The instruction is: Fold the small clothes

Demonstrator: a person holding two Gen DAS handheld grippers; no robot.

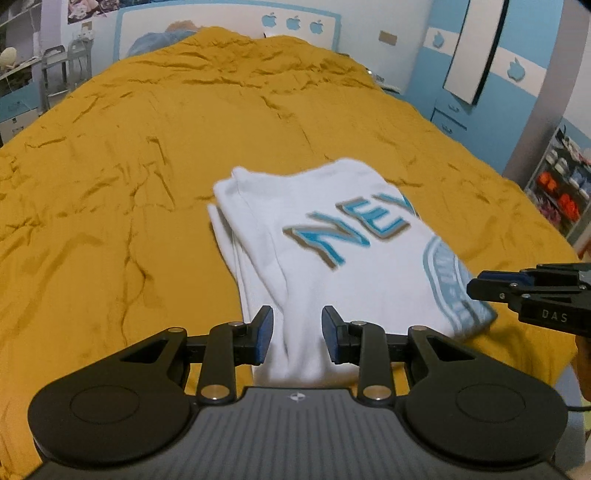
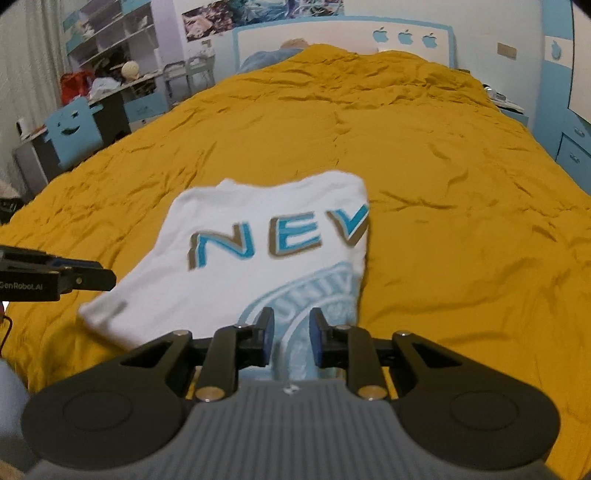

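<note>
A white T-shirt (image 1: pixel 332 258) with blue letters and a pale blue round print lies folded on a mustard-yellow bedspread (image 1: pixel 147 166). Its near end rises into my left gripper (image 1: pixel 297 332), whose blue pads are shut on a thick white bunch of it. In the right wrist view the same T-shirt (image 2: pixel 258 266) runs between the pads of my right gripper (image 2: pixel 291 332), and the printed corner touches both pads. Each gripper also shows edge-on in the other view: the right gripper (image 1: pixel 474 286) at the shirt's right corner, the left gripper (image 2: pixel 109 275) at its left edge.
The bedspread (image 2: pixel 443 184) is wrinkled and stretches far back to a white and blue headboard (image 2: pixel 332 33). A blue chair with a smiley face (image 2: pixel 72 129) and a cluttered desk stand left of the bed. Blue drawers (image 1: pixel 448 118) and a shelf rack (image 1: pixel 561 184) stand on the right.
</note>
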